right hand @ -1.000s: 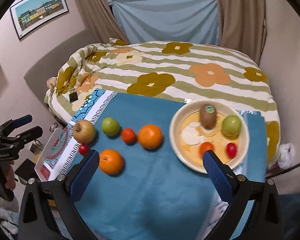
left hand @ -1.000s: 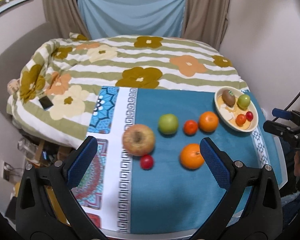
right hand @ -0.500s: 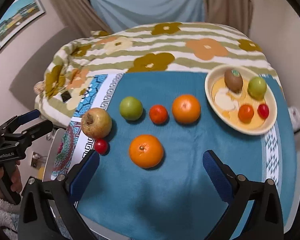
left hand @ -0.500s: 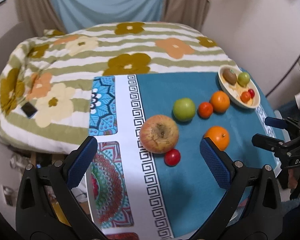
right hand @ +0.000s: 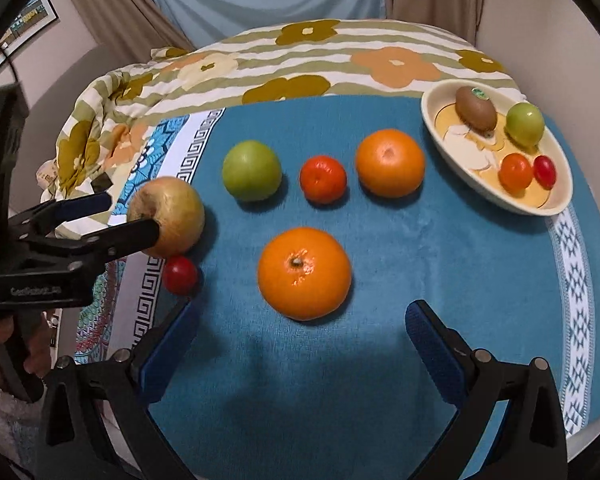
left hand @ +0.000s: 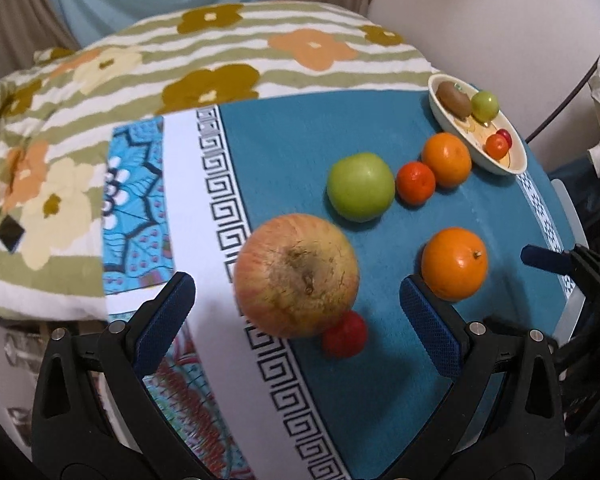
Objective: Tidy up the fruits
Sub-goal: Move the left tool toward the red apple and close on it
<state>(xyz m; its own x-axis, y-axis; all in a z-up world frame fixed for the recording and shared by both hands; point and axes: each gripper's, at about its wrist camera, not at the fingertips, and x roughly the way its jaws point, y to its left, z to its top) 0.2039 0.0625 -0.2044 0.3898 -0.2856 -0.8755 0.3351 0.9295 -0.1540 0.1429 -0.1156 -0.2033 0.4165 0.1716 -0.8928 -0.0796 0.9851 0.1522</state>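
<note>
A: Left tool (left hand: 296, 312) status?
B: Released, blue-padded fingers spread wide, one either side of the big reddish-yellow russeted apple (left hand: 296, 276). No contact visible. Apple's dimple faces up toward the camera.
A: Right tool (right hand: 300, 344)?
B: Also released, gripping nothing. Large round orange (right hand: 304, 273) sits just ahead, between its fingers, stem end up.
A: What's near the apple?
B: Small red cherry tomato (left hand: 345, 334) touching its near side. Smooth green apple (left hand: 360, 186) beyond it, then a small reddish tangerine (left hand: 415, 182) and a second orange (left hand: 446, 159), in a row running toward the shallow cream ceramic bowl (right hand: 556, 206).
A: Bowl contents?
B: Brown oval kiwi (right hand: 475, 108), long axis running along the bowl's length, sticker at the far end. Plus a small green fruit (right hand: 525, 123), a small orange-red fruit (right hand: 516, 173) and a red tomato (right hand: 544, 169).
A: Surface?
B: Teal cloth (right hand: 420, 320) with patterned border on the bench, floral striped blanket (right hand: 300, 60) behind.
</note>
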